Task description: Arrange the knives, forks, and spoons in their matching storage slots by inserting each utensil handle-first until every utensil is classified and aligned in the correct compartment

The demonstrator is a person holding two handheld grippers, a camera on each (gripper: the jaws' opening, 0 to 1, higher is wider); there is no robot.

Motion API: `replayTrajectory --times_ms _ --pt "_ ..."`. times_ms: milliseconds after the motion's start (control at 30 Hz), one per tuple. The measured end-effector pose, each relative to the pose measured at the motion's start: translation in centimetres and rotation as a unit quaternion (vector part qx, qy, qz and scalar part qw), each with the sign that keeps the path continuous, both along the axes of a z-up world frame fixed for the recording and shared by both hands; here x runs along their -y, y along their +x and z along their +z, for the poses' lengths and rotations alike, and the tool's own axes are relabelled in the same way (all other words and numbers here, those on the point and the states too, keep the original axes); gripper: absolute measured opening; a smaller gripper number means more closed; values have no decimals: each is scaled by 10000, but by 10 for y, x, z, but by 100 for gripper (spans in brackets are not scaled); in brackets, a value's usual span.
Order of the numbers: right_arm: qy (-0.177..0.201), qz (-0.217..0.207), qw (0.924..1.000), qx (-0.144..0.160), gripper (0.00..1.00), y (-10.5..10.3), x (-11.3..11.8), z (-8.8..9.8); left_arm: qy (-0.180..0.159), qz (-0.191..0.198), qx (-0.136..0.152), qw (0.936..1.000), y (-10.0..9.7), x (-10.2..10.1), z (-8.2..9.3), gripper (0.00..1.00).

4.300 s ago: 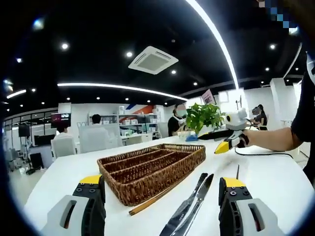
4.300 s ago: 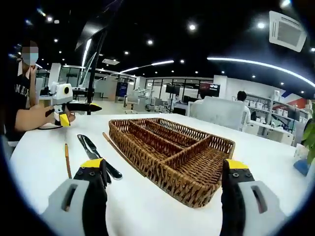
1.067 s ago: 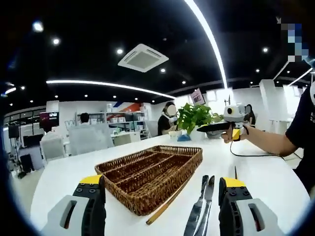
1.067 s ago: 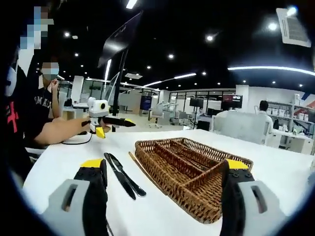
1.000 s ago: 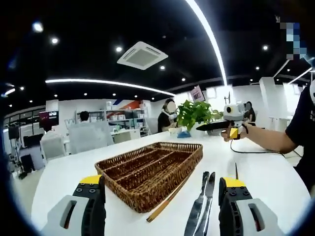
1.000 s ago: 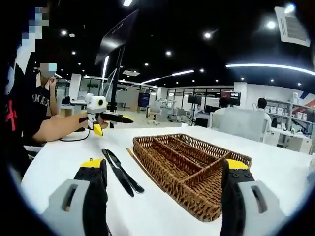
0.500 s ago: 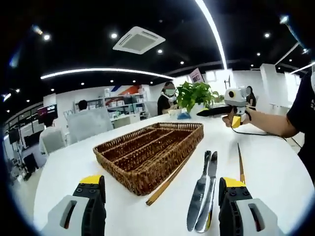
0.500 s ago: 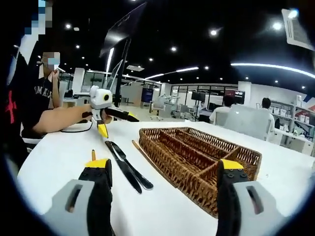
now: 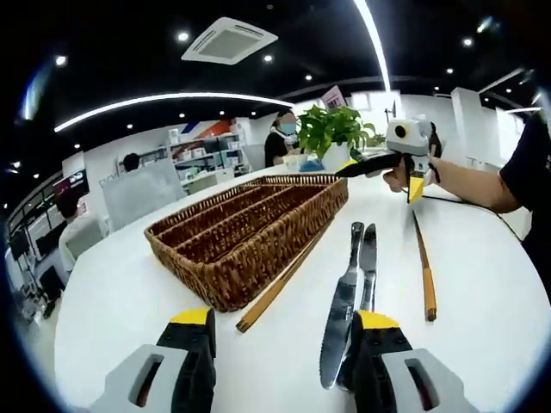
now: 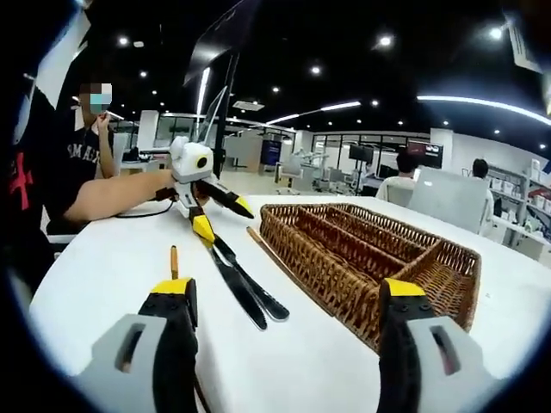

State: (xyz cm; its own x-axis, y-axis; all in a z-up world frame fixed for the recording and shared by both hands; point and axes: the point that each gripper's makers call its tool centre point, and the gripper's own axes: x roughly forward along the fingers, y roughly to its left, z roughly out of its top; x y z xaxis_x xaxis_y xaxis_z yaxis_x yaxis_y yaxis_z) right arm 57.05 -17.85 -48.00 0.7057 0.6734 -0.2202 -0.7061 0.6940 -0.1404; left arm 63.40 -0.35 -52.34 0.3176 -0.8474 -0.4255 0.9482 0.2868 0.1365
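Note:
A brown wicker tray (image 9: 258, 258) with long slots lies on the white table (image 9: 129, 284). Two steel knives (image 9: 351, 297) lie side by side to its right, just ahead of my left gripper (image 9: 284, 331), which is open and holds nothing. A wooden chopstick (image 9: 288, 275) rests along the tray's wall and another (image 9: 422, 262) lies beyond the knives. My right gripper (image 9: 383, 176) hovers open past the tray's far corner. In the right gripper view my right gripper (image 10: 288, 297) is open over the table, the knives (image 10: 245, 284) lie left of the tray (image 10: 344, 284), and the left gripper (image 10: 222, 219) hangs open at their far ends.
A potted plant (image 9: 331, 129) stands behind the tray's far end. A bare forearm (image 10: 112, 196) reaches in from the left. Office desks, chairs and seated people fill the background. Bare white tabletop (image 10: 95, 258) stretches left of the knives.
Both views have dropped lower and closer to the table, so knives and chopsticks look larger. My left gripper's jaws stand slightly narrower than before. Nothing on the table has moved.

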Motion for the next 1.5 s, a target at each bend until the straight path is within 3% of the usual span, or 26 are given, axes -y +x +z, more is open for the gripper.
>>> replayTrajectory --times_ms 400,533,633,700,1067,1267,1400,1500 --pt "51 -17 10000 -27 89 0 -1 1 230 -569 -253 9978 -25 6 -6 36" --pt "47 -16 10000 -41 90 -1 0 0 250 -777 -319 9962 -33 7 -7 35" --pt "56 -30 10000 -39 89 0 0 0 274 -1002 -500 9933 -43 7 -9 24" --pt "60 -29 10000 -40 89 0 1 0 279 -1005 -469 9934 -43 7 -9 19" --pt "38 2 10000 -60 89 -1 -3 -2 309 -1276 -380 9906 -35 18 -8 17" --pt "68 -24 10000 -47 89 0 -2 -1 460 -1384 -432 9884 -45 5 -10 17" --pt "35 -6 10000 -64 89 0 -2 -3 489 -1391 -95 9890 -39 11 -10 11" --pt "44 10 10000 -67 89 0 -3 -3 500 -1376 -75 9892 -37 13 -11 13"
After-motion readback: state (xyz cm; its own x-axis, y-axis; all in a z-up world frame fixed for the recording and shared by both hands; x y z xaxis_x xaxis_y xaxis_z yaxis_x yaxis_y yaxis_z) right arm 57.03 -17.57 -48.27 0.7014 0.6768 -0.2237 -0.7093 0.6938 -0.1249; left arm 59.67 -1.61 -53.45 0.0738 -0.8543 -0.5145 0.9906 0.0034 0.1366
